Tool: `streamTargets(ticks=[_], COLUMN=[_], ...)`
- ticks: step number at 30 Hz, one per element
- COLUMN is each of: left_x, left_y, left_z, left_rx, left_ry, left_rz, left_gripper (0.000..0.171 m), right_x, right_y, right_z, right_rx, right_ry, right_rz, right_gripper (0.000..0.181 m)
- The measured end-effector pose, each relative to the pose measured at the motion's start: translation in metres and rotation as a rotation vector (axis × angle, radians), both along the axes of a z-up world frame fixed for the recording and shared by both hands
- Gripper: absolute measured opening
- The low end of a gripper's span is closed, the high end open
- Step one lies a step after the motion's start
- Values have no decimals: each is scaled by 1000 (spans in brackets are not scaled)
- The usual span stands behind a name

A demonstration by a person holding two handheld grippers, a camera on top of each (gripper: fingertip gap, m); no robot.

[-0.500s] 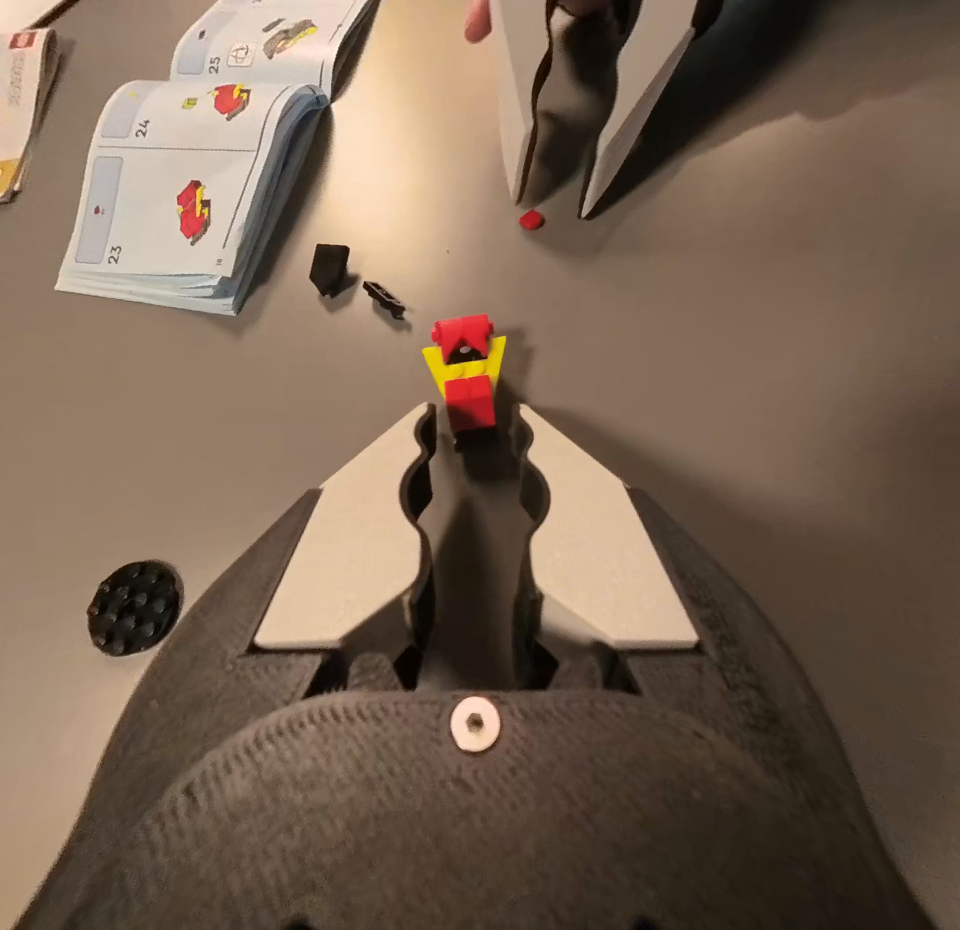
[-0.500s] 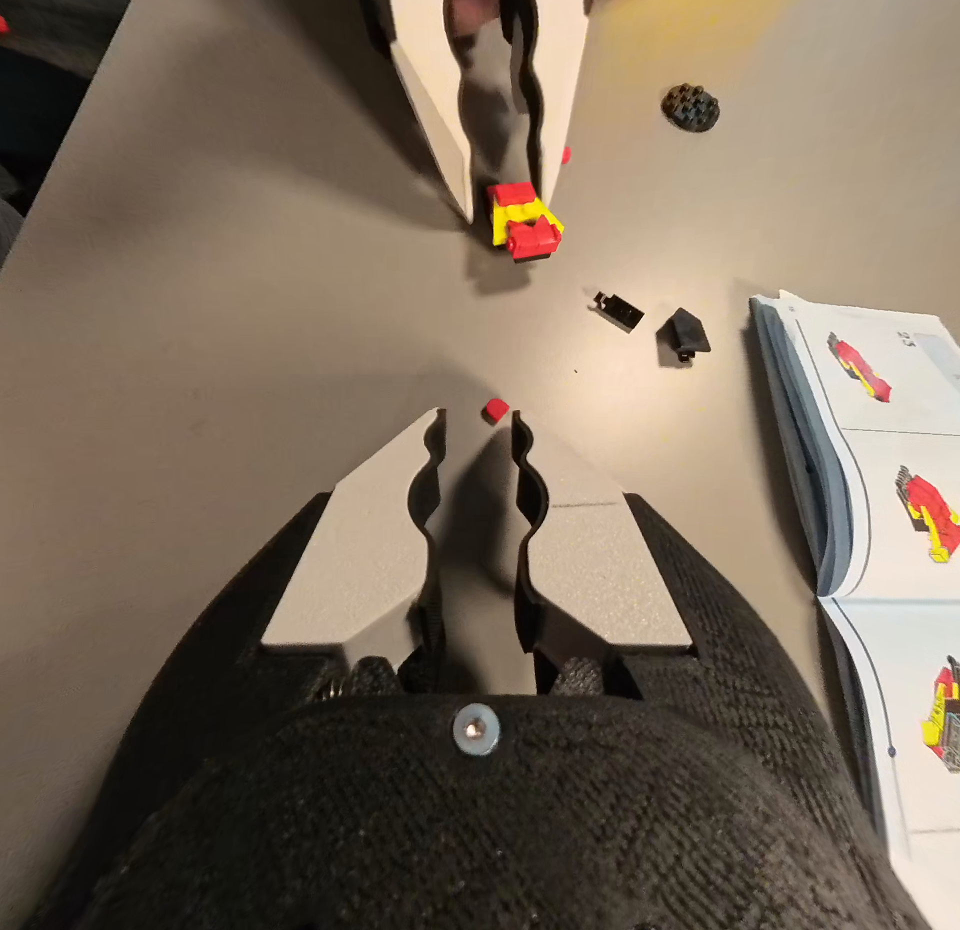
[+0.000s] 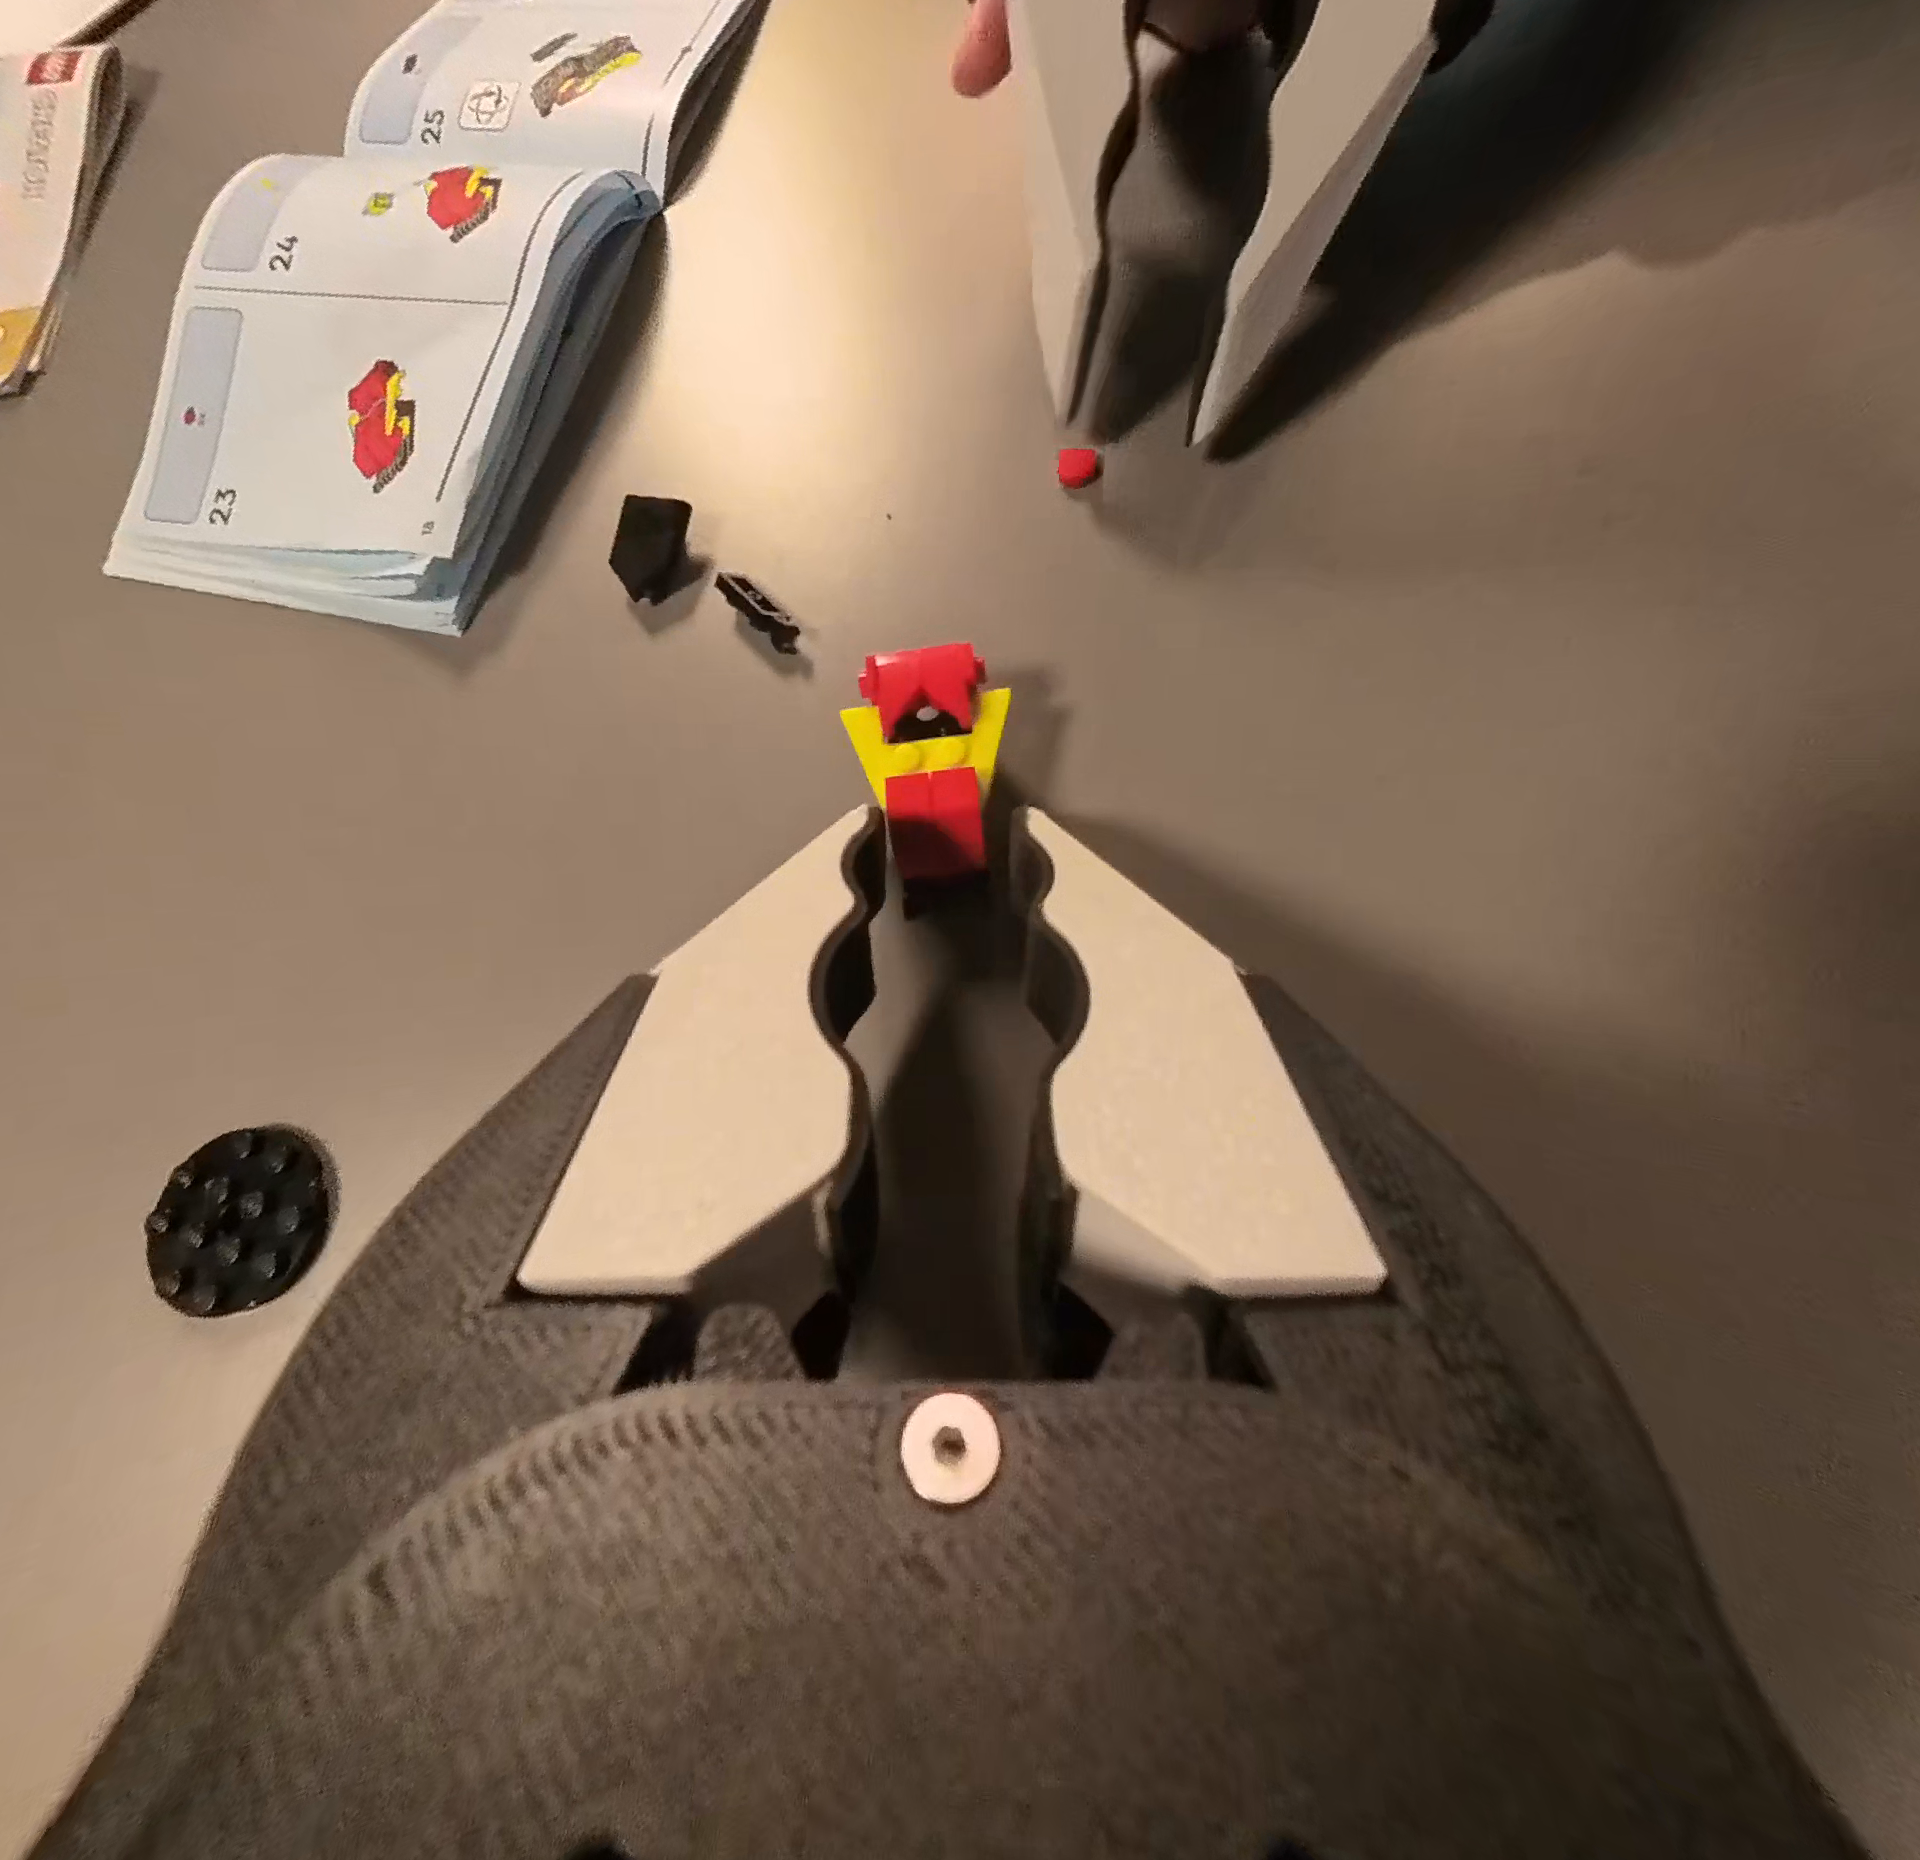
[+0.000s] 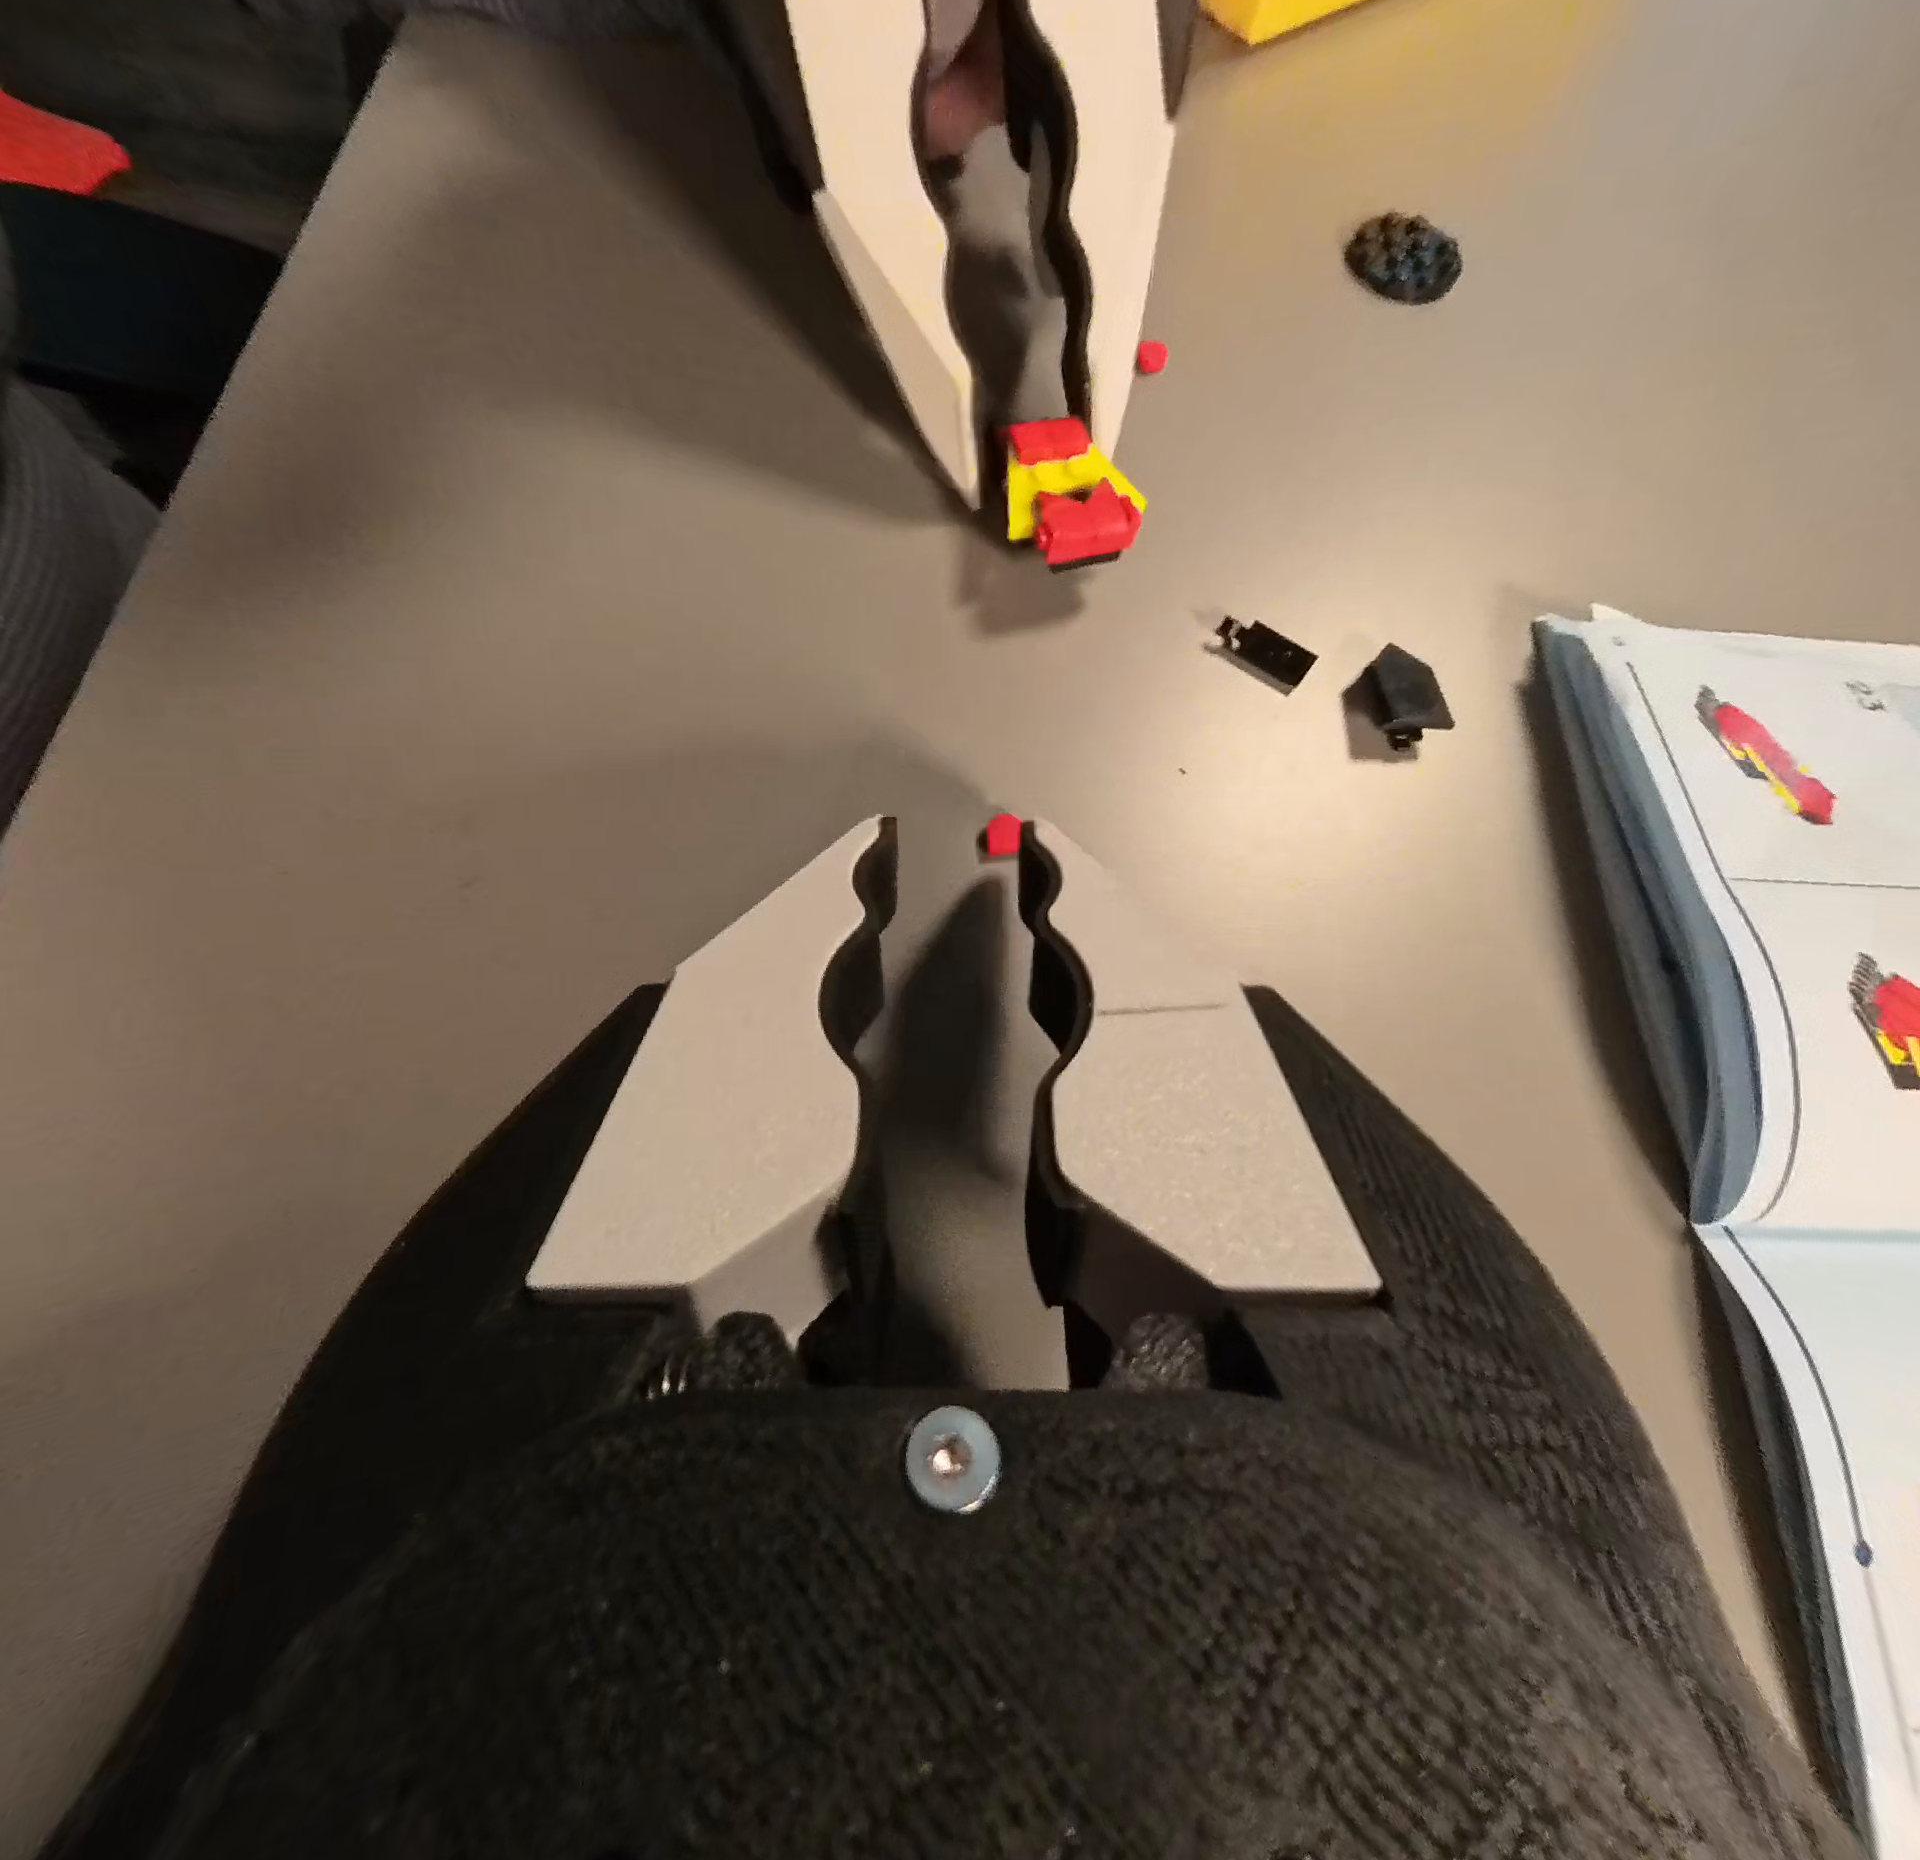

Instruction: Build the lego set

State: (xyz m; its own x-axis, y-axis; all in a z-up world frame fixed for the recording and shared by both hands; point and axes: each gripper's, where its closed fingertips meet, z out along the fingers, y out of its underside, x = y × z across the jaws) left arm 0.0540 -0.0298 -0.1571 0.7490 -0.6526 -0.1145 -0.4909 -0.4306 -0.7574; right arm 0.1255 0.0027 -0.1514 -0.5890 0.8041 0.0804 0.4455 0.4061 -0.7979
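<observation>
Tabletop workspace (plain grey table (image 3: pixel 1455 771))

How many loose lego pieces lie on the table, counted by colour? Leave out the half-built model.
Black pieces: 3 (round studded plate, sloped block, small flat clip piece)
Red pieces: 2 (one at the right tool's tips, one beside the left tool)
Total: 5

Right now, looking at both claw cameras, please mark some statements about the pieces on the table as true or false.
1. The left claw has the red and yellow model between its fingers. True.
2. The right claw grips the small red piece. False: it is open and the piece lies on the table at its tips.
3. Two loose black pieces lie between the model and the instruction booklet. True.
4. The round black plate is attached to the model. False: it lies apart.
</observation>
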Motion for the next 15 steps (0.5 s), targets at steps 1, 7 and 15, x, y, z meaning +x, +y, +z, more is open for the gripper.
streamTargets(ticks=[1, 7, 15], left_x=[1, 15, 24], left_y=[-1, -14, -15], left_z=[0, -1, 23], left_rx=[-6, -80, -1], left_ry=[-5, -36, -182], left_rz=[4, -42, -103], left_gripper=[23, 37, 59], right_x=[-1, -7, -22], right_y=[1, 8, -8], right_z=[-2, 3, 19], right_rx=[2, 33, 116], right_ry=[-15, 41, 181], right_rz=[-4, -56, -101], right_gripper=[23, 25, 39])
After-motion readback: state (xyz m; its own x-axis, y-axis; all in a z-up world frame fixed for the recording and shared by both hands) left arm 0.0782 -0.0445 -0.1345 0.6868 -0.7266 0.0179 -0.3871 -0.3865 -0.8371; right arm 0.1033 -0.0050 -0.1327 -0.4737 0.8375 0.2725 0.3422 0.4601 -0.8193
